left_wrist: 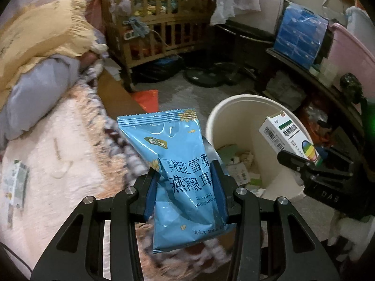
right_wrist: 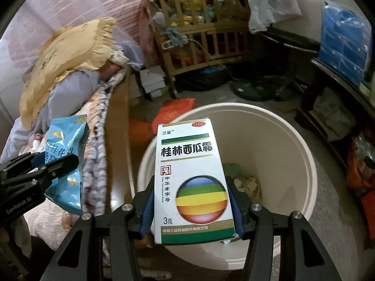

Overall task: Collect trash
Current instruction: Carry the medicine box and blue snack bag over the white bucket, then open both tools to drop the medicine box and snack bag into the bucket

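My left gripper [left_wrist: 186, 182] is shut on a blue snack packet [left_wrist: 178, 154], held upright over the edge of the bed. My right gripper [right_wrist: 191, 201] is shut on a white medicine box [right_wrist: 192, 180] with a rainbow ball print, held above the open cream bin [right_wrist: 304, 145]. In the left wrist view the bin [left_wrist: 236, 107] stands on the floor to the right of the packet, with paper scraps at its bottom, and the medicine box [left_wrist: 288, 135] hangs over its right rim. The right wrist view shows the blue packet [right_wrist: 66, 154] at left, beside the bin.
A bed with a patterned blanket [left_wrist: 70, 164] and a yellow pillow [left_wrist: 44, 37] fills the left. A wooden crib [left_wrist: 161, 23] full of things stands at the back. A dark low table [left_wrist: 311, 79] with a blue box and a pink tub runs along the right. An orange bag [right_wrist: 173, 112] lies on the floor.
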{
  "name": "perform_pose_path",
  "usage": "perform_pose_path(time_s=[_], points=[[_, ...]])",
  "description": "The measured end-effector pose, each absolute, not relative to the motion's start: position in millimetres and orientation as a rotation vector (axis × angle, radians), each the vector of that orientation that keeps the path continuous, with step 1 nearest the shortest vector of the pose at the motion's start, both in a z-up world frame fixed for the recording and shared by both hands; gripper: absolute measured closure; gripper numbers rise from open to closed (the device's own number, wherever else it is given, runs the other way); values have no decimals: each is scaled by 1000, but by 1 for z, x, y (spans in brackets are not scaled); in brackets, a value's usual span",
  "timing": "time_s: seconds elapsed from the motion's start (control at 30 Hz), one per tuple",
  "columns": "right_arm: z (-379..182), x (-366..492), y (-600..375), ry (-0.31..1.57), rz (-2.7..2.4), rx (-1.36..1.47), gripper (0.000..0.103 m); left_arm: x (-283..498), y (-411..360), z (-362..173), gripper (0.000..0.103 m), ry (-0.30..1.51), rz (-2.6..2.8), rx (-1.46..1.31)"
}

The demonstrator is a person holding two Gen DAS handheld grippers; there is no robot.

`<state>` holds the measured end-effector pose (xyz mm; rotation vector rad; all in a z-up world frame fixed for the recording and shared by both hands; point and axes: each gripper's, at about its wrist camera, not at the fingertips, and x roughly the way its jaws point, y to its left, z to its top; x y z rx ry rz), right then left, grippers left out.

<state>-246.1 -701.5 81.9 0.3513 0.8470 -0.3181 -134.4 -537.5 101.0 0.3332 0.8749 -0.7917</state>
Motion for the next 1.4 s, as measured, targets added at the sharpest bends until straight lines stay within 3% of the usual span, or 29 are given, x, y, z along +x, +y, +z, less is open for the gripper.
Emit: perform_pose_path(time_s=[0.37, 0.47, 0.57, 1.4], points=[[69, -260, -734, 856, -397, 423, 52, -135, -589, 85, 61, 948, -912, 272], [69, -260, -736, 858, -431, 413, 50, -133, -592, 83, 52, 973, -949, 225], [68, -262, -740, 852, -437, 443, 39, -132, -589, 84, 44, 975, -953, 212], [75, -228, -689, 841, -322, 379, 38, -104, -483, 84, 44, 966, -754, 203]])
